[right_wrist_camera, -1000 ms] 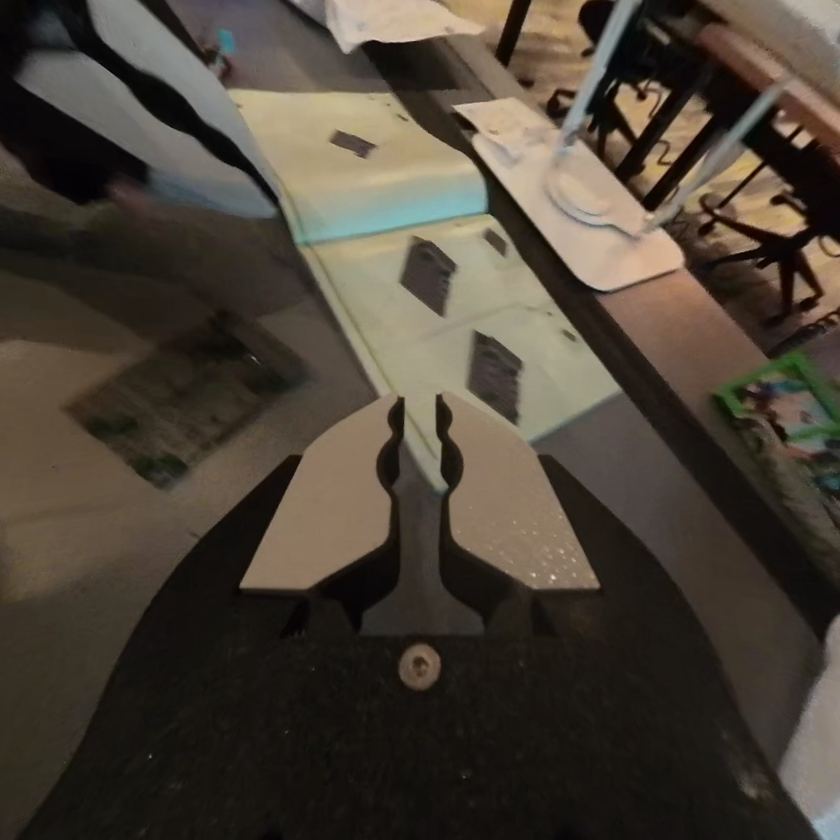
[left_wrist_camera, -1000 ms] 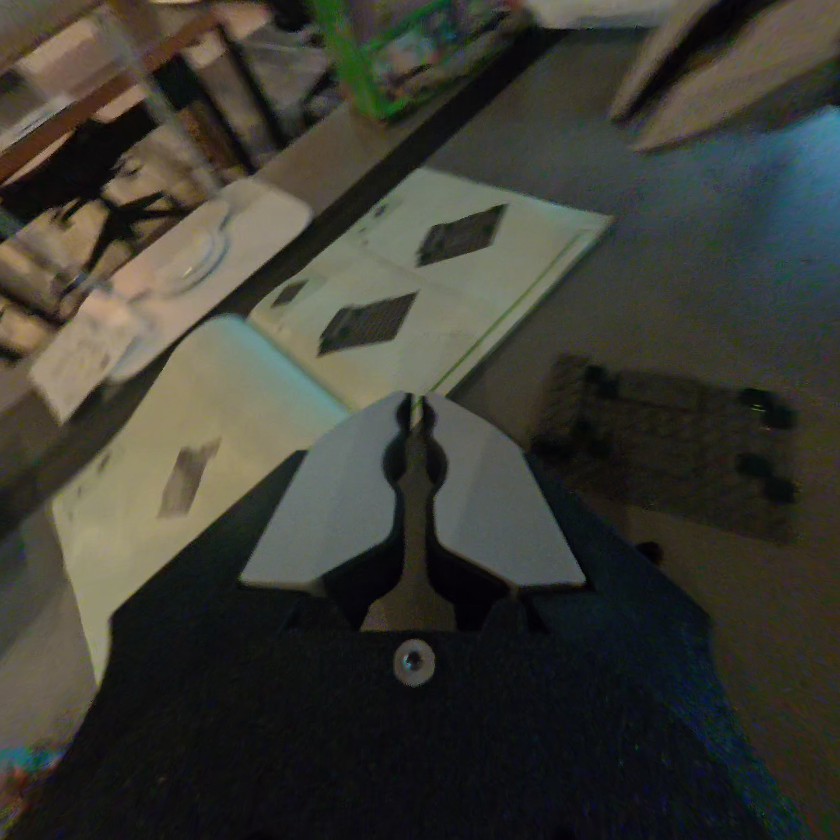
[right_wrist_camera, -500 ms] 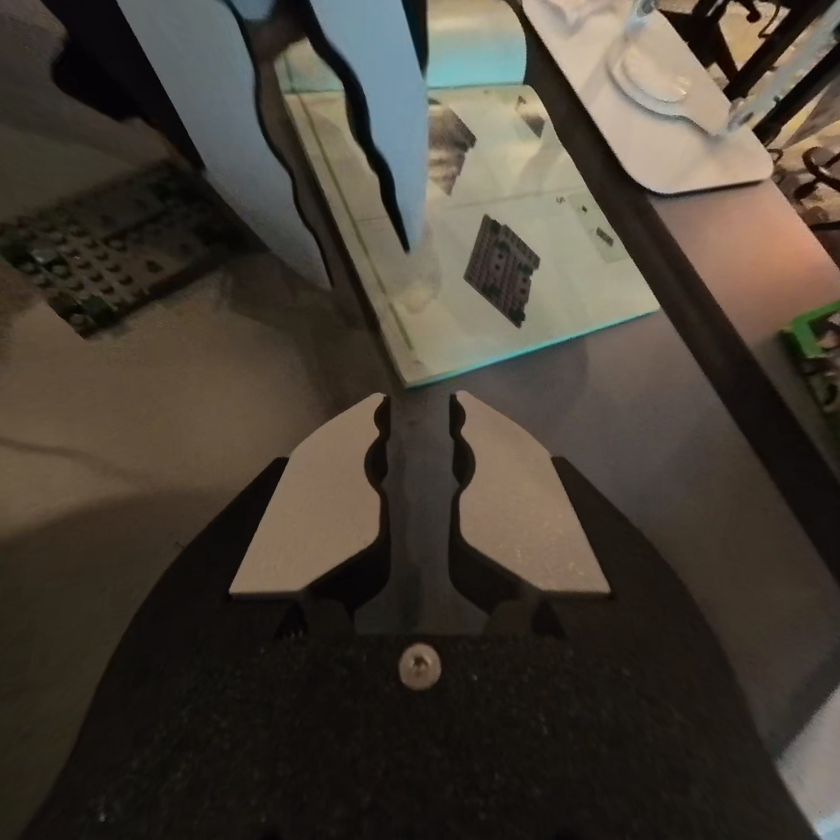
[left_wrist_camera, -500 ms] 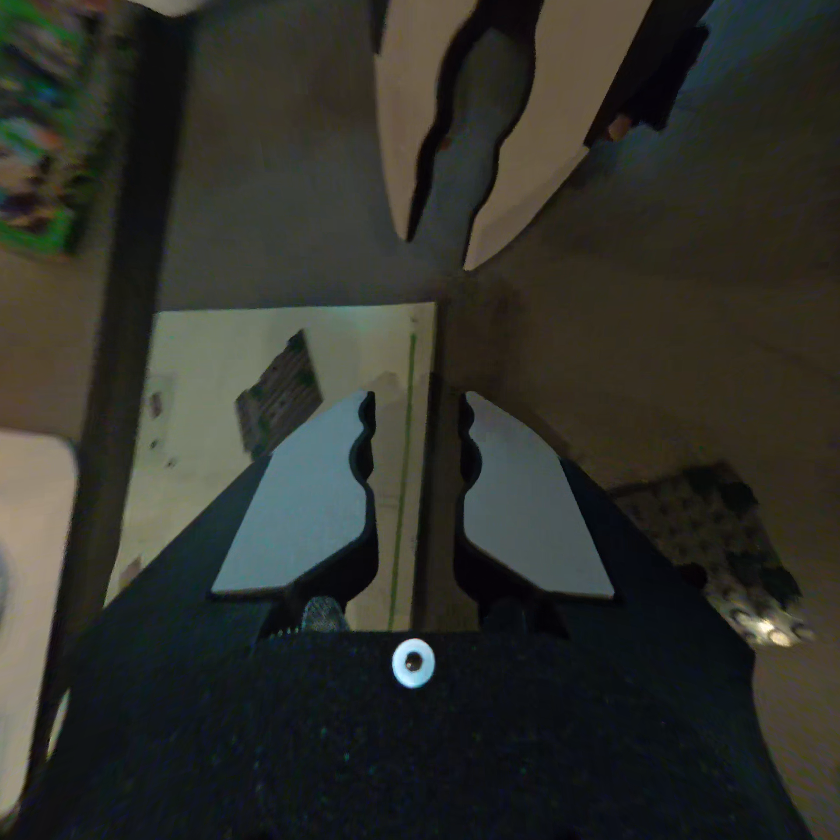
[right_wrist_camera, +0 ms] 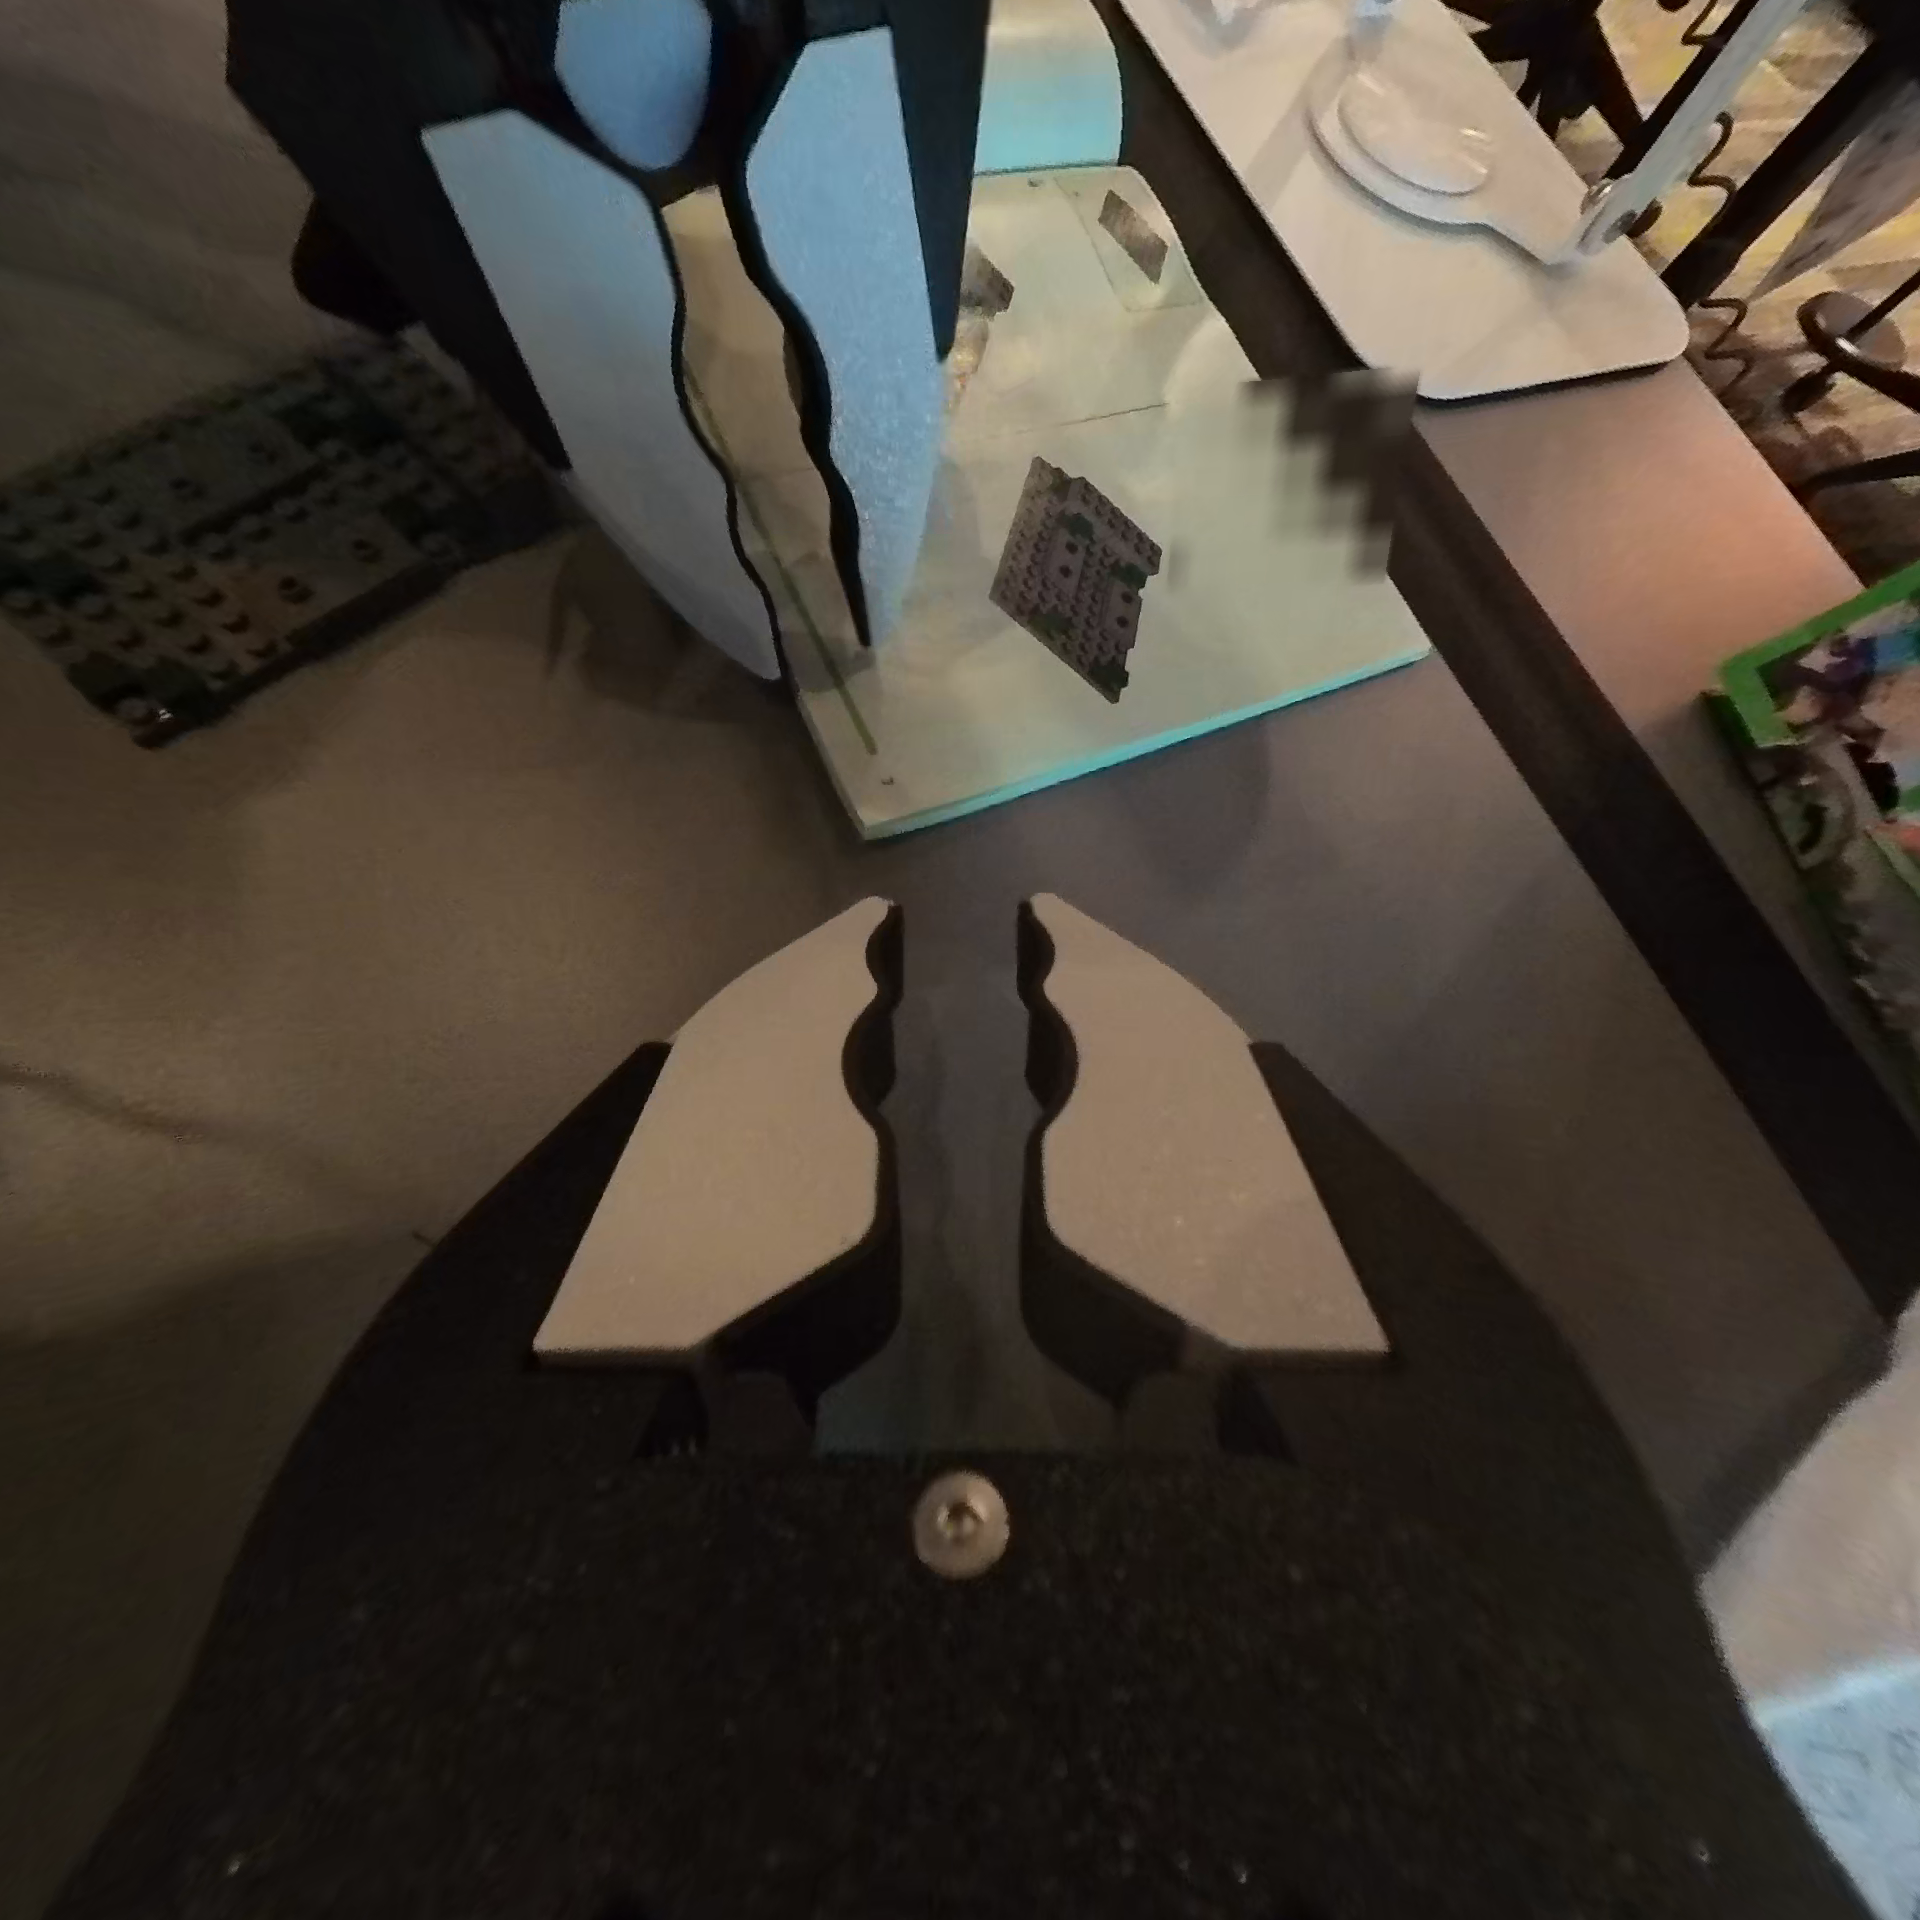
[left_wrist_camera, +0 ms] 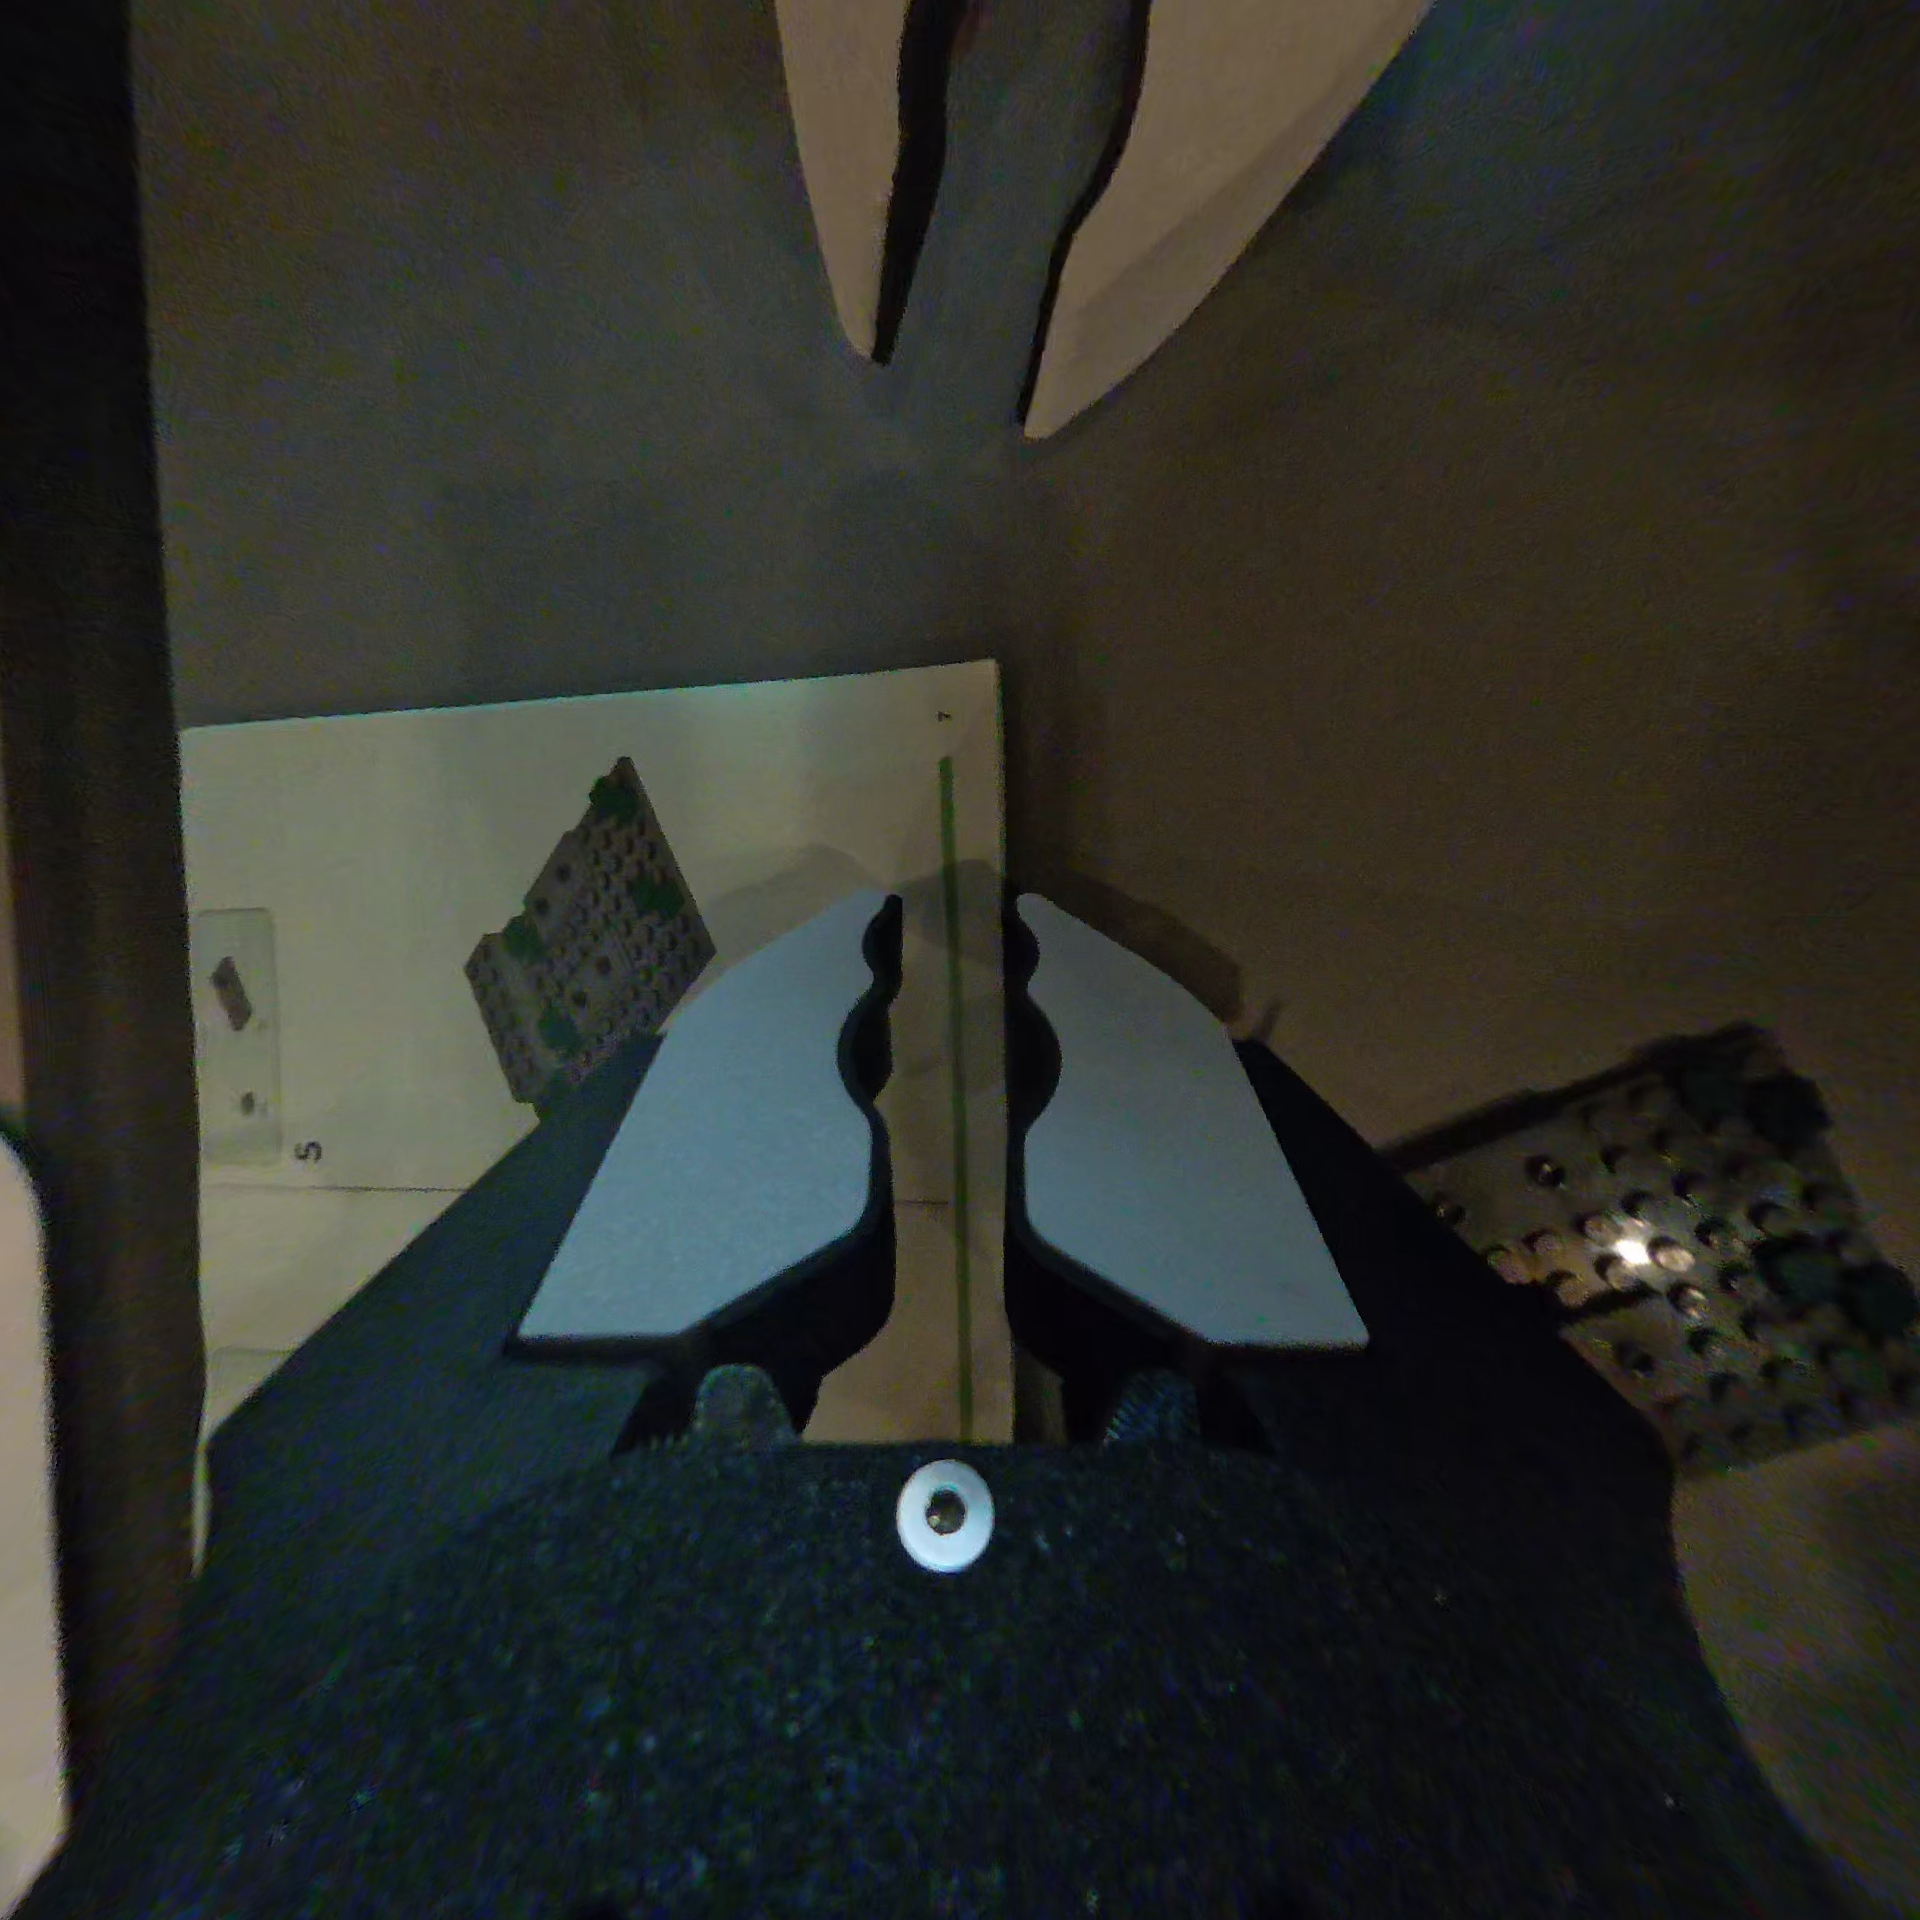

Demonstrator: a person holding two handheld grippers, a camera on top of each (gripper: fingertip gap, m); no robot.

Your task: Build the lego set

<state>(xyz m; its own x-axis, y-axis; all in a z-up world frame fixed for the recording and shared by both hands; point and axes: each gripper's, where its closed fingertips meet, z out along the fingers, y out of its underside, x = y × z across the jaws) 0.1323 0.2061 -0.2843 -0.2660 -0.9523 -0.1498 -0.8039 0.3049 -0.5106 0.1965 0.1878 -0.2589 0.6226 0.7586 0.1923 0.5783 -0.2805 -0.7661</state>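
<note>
A dark grey Lego baseplate (left_wrist_camera: 1683,1247) with a few dark green pieces lies flat on the grey table; it also shows in the right wrist view (right_wrist_camera: 229,561). An open instruction booklet (left_wrist_camera: 468,810) lies beside it, also in the right wrist view (right_wrist_camera: 1195,644). My left gripper (left_wrist_camera: 956,904) is open and empty, with its jaws on either side of the booklet's outer page edge; it also shows in the right wrist view (right_wrist_camera: 819,655). My right gripper (right_wrist_camera: 958,914) is open and empty, just above bare table short of the booklet's corner. It faces the left one and also shows in the left wrist view (left_wrist_camera: 951,390).
A white lamp base (right_wrist_camera: 1455,208) sits at the table's far edge beyond the booklet. A green Lego box (right_wrist_camera: 1818,727) lies at the right. A dark strip (left_wrist_camera: 83,935) runs along the table's edge. Chairs and table legs stand beyond it. The grippers' ends are close to 8 cm from one another.
My left gripper has swung round to face the right one, opened, and come down over the booklet's edge. My right gripper has opened wider and drawn back from the booklet.
</note>
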